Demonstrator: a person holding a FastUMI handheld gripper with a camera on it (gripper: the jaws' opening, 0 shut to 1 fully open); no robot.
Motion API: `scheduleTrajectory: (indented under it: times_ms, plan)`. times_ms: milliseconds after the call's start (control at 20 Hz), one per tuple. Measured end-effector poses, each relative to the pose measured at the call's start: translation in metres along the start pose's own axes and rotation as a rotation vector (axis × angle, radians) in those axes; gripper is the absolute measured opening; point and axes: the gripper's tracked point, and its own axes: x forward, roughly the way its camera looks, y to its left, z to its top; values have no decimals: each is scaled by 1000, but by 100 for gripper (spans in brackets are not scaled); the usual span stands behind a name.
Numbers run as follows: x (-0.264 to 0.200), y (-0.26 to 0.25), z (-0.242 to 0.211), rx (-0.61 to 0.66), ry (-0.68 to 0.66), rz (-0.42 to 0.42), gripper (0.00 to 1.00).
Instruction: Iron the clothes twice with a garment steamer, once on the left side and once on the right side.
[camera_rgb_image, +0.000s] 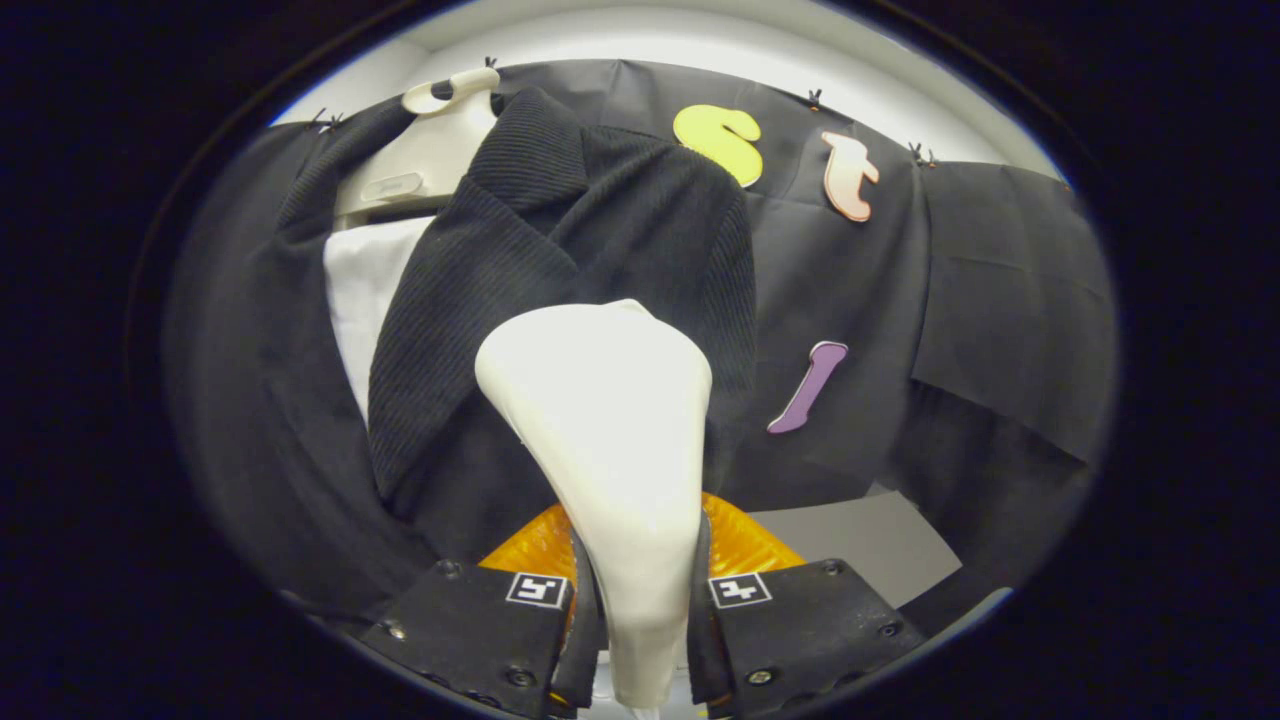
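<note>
A white garment steamer (605, 420) stands upright between my fingers, its handle pinched by both, and my gripper (640, 590) is shut on it. Its broad head rests against the right front panel of a dark ribbed jacket (540, 270). The jacket hangs on a cream mannequin bust (420, 150) with a white shirt (365, 290) showing between the lapels. The steamer's head hides the part of the jacket right behind it.
Black cloth forms the booth's wall (1000, 300) to the right of the jacket. A pale grey table surface (870, 540) shows low on the right, just beyond my right finger.
</note>
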Motion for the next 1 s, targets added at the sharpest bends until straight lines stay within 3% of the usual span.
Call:
scheduleTrajectory:
  times_ms: [1000]
  plan:
    - [7,37,-128,-77,149,86,38]
